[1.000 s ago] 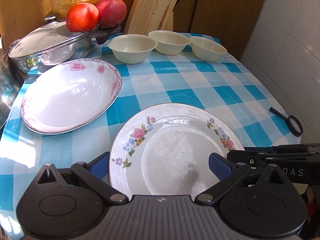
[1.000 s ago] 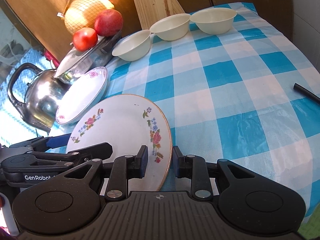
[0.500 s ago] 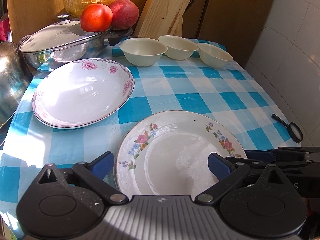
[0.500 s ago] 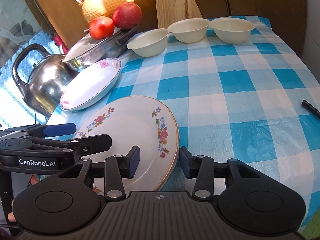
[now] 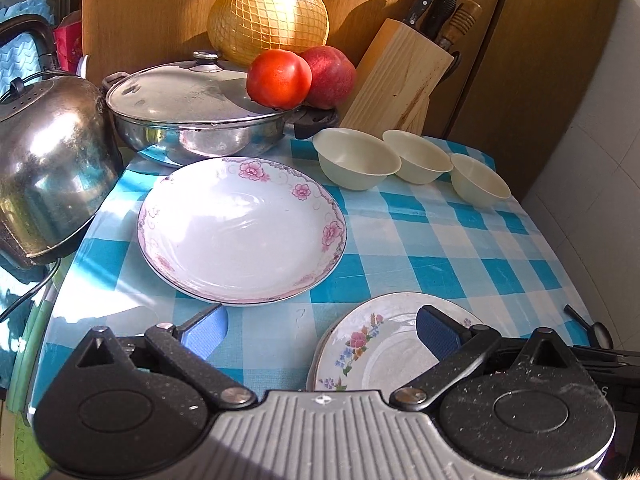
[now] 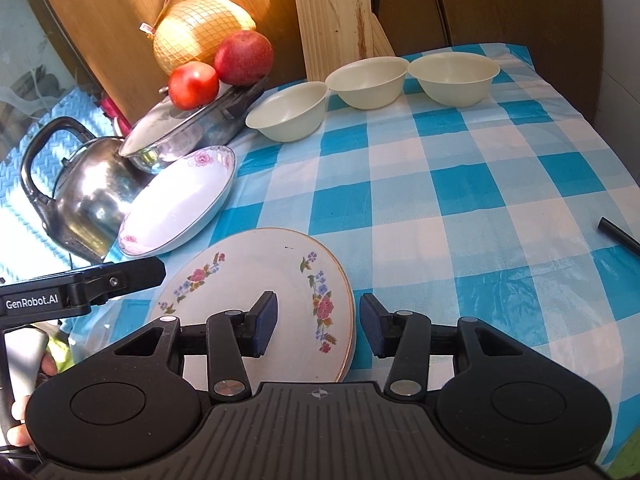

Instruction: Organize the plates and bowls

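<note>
I found the right gripper part open, straddling the flat floral-rimmed plate resting near the bench's front edge, unpinched; the left gripper gaped wide, empty.

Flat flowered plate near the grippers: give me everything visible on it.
The flat plate is round, white, glazed like ceramic, with sprays of pink and blue flowers and a thin gold rim. It lies flat and empty on the checked tablecloth. The right gripper straddles its near edge, pads clear of it.
</note>
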Demonstrator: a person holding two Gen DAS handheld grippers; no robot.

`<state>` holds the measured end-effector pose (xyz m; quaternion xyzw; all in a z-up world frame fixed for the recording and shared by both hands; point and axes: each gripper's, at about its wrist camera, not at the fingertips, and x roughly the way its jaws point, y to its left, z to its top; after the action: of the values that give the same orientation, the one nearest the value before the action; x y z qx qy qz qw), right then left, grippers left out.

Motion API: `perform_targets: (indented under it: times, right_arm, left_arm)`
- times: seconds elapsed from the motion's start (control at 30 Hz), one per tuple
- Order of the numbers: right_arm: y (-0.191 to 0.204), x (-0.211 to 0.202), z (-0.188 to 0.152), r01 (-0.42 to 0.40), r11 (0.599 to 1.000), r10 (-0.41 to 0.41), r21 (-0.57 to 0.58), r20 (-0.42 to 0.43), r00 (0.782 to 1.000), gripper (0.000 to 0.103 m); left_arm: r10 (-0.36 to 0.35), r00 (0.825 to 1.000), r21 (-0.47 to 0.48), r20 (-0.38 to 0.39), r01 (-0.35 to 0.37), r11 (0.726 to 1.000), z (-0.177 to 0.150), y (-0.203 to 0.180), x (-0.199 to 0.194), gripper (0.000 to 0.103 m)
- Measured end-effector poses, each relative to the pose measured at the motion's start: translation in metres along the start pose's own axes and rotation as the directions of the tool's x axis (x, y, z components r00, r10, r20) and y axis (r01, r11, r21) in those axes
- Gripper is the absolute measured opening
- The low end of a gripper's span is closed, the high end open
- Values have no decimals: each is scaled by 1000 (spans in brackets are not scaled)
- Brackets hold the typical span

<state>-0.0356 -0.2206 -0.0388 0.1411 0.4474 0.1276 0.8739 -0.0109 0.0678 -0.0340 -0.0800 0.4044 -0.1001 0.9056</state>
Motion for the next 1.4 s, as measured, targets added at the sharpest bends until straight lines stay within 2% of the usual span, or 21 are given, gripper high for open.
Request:
perform_targets:
  times: [0.1,0.27,0.47,0.63,0.83,1.0,1.2,1.4]
  right_arm:
    - [5,6,9,-3,1000,3,-7,-6,1000,56]
    - [18,12,34,-26,999,27,-27,25,999,56]
    - [43,37,64,-50,996,51,-77,9,999,57]
    - [68,67,86,-54,989,54,-135,1,999,57]
    - [80,104,103,-81,991,77,-108,-39,996,58]
    - [88,123,109,-80,988,73,-133,-53,996,57]
    - [90,138,108,-77,986,65,-148,-85,994,55]
    - [92,147,109,-92,984,75,-154,-112,991,48]
  left_arm:
    - [30,1000,-30,5,-29,999,9,13,2,96]
    - [114,993,-26,9,-114,993,25,32,11,96]
    - [207,978,-8,21,-207,978,41,46,23,96]
    - [266,964,18,-5,-266,964,47,58,42,96]
    - [290,957,29,-21,-289,957,51,67,58,96]
    - [294,956,54,-16,-293,955,54,67,66,96]
    - [317,948,61,-20,-316,947,56,69,77,96]
    - [306,950,67,-58,-302,951,56,70,90,94]
